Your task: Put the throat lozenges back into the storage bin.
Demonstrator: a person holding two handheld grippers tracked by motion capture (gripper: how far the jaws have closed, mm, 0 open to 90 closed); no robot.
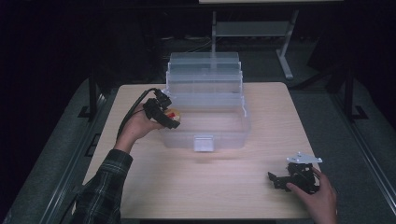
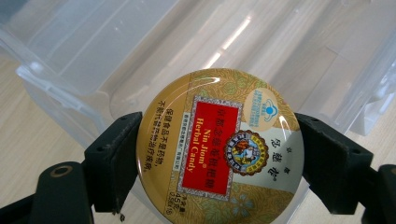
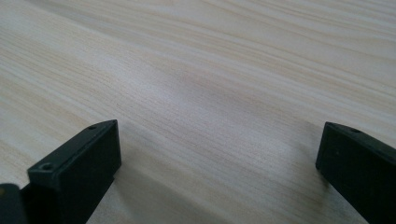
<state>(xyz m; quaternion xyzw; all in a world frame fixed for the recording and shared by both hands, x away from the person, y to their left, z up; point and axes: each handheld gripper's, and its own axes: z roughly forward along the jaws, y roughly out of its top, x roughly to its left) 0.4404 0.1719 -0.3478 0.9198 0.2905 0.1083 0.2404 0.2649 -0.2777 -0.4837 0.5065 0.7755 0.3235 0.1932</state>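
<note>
Holding: left gripper (image 1: 169, 117) at the centre-left of the high view, clamped on a round candy tin (image 1: 173, 115) at the left wall of the clear plastic box (image 1: 205, 100).
Tin close up: in the left gripper view the candy tin (image 2: 218, 149) sits at the centre of the frame, a black jaw pressed on each side; its gold lid carries a red panel reading "Nin Jiom Herbal Candy".
Container: the clear plastic box stands in the upper middle of the high view, lid tilted back, a latch on its near wall; nothing can be made out inside it.
Behind the tin: clear box walls (image 2: 116, 42) cross the upper part of the left gripper view.
Right gripper: (image 1: 280, 180) low at the right of the high view, resting on the wooden table (image 1: 210, 186), well apart from the box, a hand (image 1: 317, 196) on it.
Right jaws: spread wide in the right gripper view, bare table (image 3: 210, 84) between them.
Cut off: the tin's lower rim runs off the bottom of the left gripper view.
Dark: surroundings beyond the table are hard to read.
</note>
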